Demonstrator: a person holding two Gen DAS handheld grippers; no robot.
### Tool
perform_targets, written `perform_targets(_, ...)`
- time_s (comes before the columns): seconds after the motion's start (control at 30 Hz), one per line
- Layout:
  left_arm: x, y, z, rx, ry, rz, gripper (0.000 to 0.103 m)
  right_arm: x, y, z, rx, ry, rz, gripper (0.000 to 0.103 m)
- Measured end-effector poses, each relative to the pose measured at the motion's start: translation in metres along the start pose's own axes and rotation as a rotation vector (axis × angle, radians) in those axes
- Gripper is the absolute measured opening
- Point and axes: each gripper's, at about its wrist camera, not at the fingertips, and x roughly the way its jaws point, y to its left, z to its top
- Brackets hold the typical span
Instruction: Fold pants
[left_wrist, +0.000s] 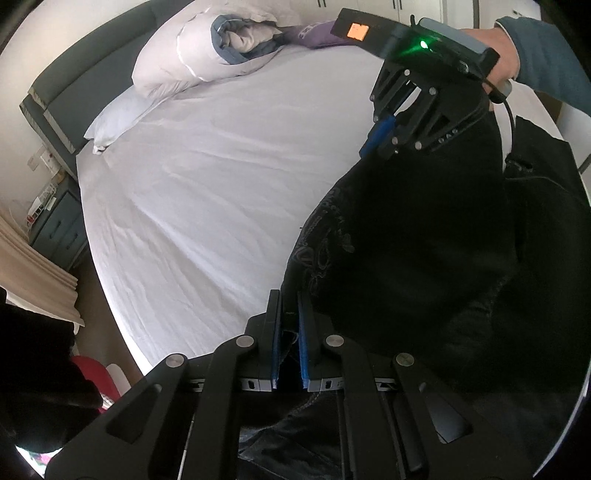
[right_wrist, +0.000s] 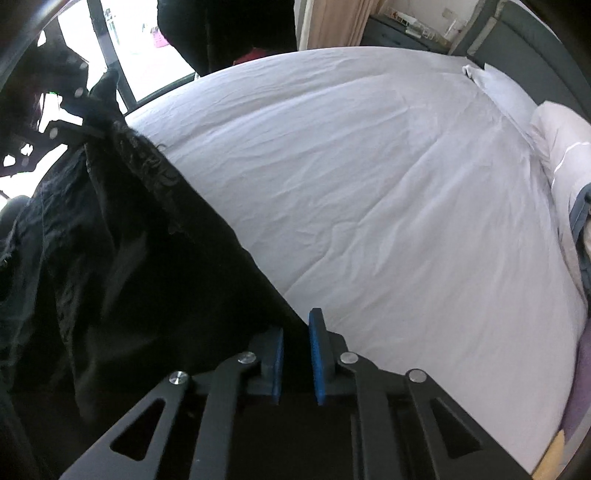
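While both my claws pinch the black pants (left_wrist: 406, 229), left gripper (left_wrist: 289, 332) and right gripper (right_wrist: 297, 354) narrow on cloth, they hang at frame right, over the bed (left_wrist: 221, 177). I judge next: lay them flat.

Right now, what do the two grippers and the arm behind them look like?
Both the left gripper and right gripper are black linkage frames with silver pivot pins and blue finger pads. The right gripper's body carries an orange label, a green light and a black cable; its hand has a blue-grey sleeve.
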Motion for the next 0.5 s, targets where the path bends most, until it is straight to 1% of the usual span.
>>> perform_targets(0.07, 0.004, -0.003, 0.002, -0.002, 0.000, 0.000, 0.007, -0.002, -0.002, 0.000, 0.011, -0.001, 0.012, 0.008)
perform_targets(0.1, 0.009, 0.002, 0.000, -0.006, 0.000, -0.003, 0.007, -0.004, -0.003, 0.000, 0.016, -0.001, 0.014, 0.006)
perform_targets(0.17, 0.008, -0.003, -0.001, -0.013, -0.005, -0.002, 0.007, -0.007, -0.001, -0.002, 0.029, -0.001, 0.007, 0.005)
perform_targets(0.27, 0.005, -0.005, -0.003, -0.022, -0.015, 0.001, 0.007, -0.015, -0.001, -0.004, 0.102, -0.020, 0.015, 0.004)
perform_targets(0.37, -0.002, -0.009, -0.005, -0.025, -0.028, 0.009, 0.007, -0.023, 0.002, -0.011, 0.249, -0.060, 0.062, 0.003)
perform_targets(0.43, -0.009, -0.015, -0.006, -0.022, -0.036, 0.024, 0.007, -0.029, 0.005, -0.020, 0.374, -0.091, 0.106, 0.003)
perform_targets(0.5, -0.014, -0.023, -0.008, -0.020, -0.045, 0.027, 0.007, -0.036, 0.013, -0.032, 0.510, -0.143, 0.175, 0.003)
